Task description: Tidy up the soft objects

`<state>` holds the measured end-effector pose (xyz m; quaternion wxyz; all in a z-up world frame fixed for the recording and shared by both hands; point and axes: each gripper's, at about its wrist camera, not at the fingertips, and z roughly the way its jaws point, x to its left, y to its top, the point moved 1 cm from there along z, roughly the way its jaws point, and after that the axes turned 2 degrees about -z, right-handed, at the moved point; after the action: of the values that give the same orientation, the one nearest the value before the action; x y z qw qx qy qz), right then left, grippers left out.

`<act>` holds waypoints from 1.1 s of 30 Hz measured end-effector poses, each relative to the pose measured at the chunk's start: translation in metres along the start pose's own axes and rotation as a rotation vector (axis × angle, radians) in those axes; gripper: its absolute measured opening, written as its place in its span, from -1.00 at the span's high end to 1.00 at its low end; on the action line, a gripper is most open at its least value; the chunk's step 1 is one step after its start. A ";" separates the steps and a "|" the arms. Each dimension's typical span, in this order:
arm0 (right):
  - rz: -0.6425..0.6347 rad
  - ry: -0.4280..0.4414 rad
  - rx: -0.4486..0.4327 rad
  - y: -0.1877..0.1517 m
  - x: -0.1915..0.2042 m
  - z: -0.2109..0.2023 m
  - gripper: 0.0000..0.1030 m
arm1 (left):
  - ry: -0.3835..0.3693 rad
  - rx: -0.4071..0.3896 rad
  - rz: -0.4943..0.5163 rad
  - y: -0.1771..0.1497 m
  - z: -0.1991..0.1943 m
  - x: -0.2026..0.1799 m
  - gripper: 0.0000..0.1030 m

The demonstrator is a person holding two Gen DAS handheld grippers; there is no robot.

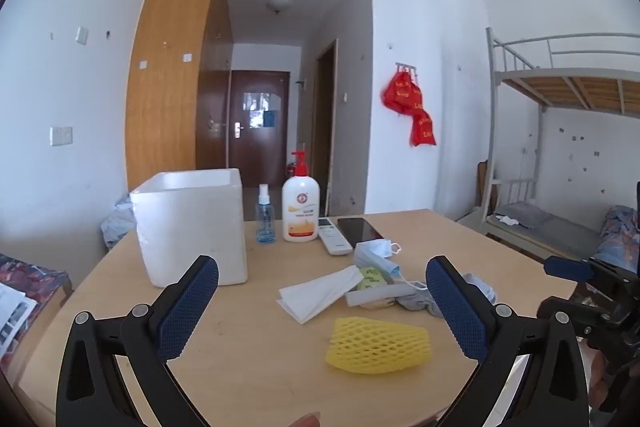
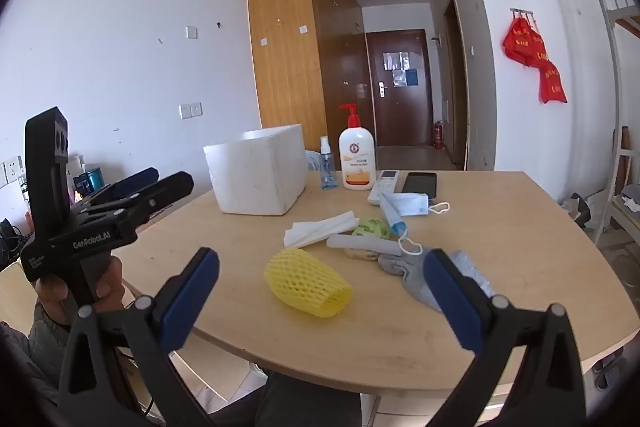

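Room: white walls, wooden wardrobe (image 2: 288, 39), wooden table (image 2: 500, 227).
Writing: "GenRobot.AI" on the left gripper (image 2: 160, 183); bottle (image 2: 356, 159) label unreadable.
Soft things: yellow foam net (image 2: 308, 283), masks (image 2: 404, 207), sock (image 2: 404, 271) mid-table beside white box (image 2: 260, 175).
Grippers: left gripper and right gripper (image 2: 320, 291) both spread wide, empty.

Yellow foam net sleeve (image 2: 307, 283) on its side, grey sock (image 2: 408, 269), blue masks (image 2: 404, 205), white tissue (image 2: 320, 229) beside it

Right tool (image 2: 320, 291) wide open above a surface (image 2: 500, 247); yellow net (image 2: 306, 283), grey sock (image 2: 408, 273), masks (image 2: 404, 205), white box (image 2: 258, 173).
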<state>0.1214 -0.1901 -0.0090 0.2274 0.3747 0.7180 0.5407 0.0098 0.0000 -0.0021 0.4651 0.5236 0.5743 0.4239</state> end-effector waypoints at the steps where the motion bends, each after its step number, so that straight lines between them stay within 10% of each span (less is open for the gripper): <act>1: -0.003 -0.001 -0.002 0.000 -0.001 0.000 -1.00 | -0.009 0.004 0.003 0.000 0.000 0.000 -1.00; 33: -0.004 0.009 -0.017 0.004 -0.003 -0.004 -1.00 | -0.057 0.021 -0.006 -0.002 0.002 -0.002 -1.00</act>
<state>0.1215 -0.1938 -0.0043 0.2284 0.3687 0.7153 0.5479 0.0113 -0.0017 -0.0043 0.4771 0.5387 0.5666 0.4014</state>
